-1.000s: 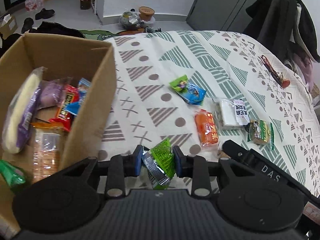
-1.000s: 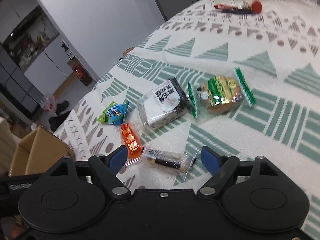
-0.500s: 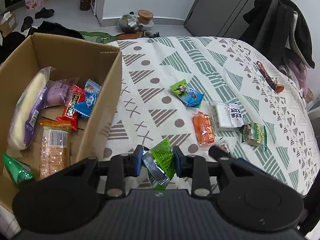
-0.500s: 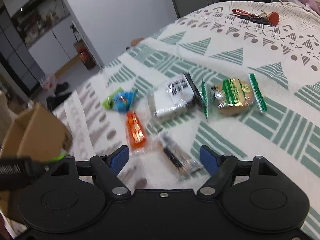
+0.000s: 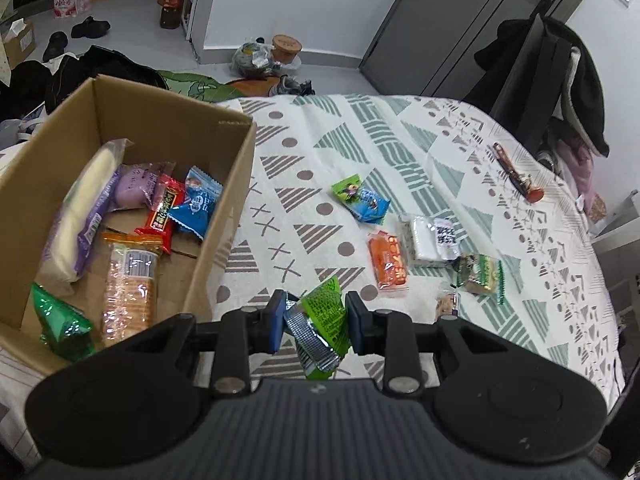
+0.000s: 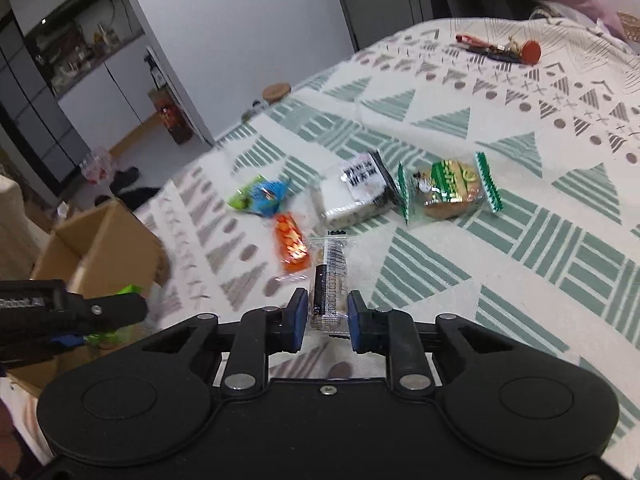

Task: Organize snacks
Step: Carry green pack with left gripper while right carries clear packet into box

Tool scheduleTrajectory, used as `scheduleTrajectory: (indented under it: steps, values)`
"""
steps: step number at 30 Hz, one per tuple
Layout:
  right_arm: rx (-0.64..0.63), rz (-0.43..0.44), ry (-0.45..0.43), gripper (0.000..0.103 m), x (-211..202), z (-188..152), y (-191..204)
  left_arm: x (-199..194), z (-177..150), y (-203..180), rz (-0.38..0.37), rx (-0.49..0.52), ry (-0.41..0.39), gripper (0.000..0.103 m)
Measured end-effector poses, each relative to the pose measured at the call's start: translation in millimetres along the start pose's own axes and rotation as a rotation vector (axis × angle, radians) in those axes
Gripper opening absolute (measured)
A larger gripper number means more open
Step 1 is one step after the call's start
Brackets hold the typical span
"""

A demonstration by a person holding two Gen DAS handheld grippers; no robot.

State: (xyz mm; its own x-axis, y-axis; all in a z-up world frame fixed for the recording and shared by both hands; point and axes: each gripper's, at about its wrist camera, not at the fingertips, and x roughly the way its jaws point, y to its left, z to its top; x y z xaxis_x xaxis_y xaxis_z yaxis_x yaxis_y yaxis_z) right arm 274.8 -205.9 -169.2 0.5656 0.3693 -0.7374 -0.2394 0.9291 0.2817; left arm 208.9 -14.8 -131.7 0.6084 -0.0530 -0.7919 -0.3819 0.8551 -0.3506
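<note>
Within the last second our right gripper (image 6: 328, 316) has narrowed around the clear-wrapped bar (image 6: 330, 280) on the bedspread (image 6: 520, 240), seemingly gripping it, while our left gripper (image 5: 316, 322) still holds the green packet (image 5: 322, 320) beside the cardboard box (image 5: 224, 216), undelivered.

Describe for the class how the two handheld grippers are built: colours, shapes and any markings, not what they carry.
Both the left gripper and the right gripper are matte black, with two round housings flanking a ribbed centre plate. Angled black links with silver pins carry fingers tipped with blue pads. In the right wrist view, white lettering runs along the side of the left one. No cables or sleeves show.
</note>
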Motion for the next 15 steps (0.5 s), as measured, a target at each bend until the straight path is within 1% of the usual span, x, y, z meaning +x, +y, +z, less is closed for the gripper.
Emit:
scheduleTrajectory:
  steps: [4, 15]
  values:
    - [0.042, 0.021, -0.042, 0.021, -23.9, -2.3, 8.8, -16.1, -1.1, 1.3, -0.018, 0.004, -0.027, 0.030]
    - [0.069, 0.072, -0.108, 0.021, -71.4, -15.4, 47.3, -62.8, 1.3, 13.5, -0.066, -0.005, -0.095, 0.030]
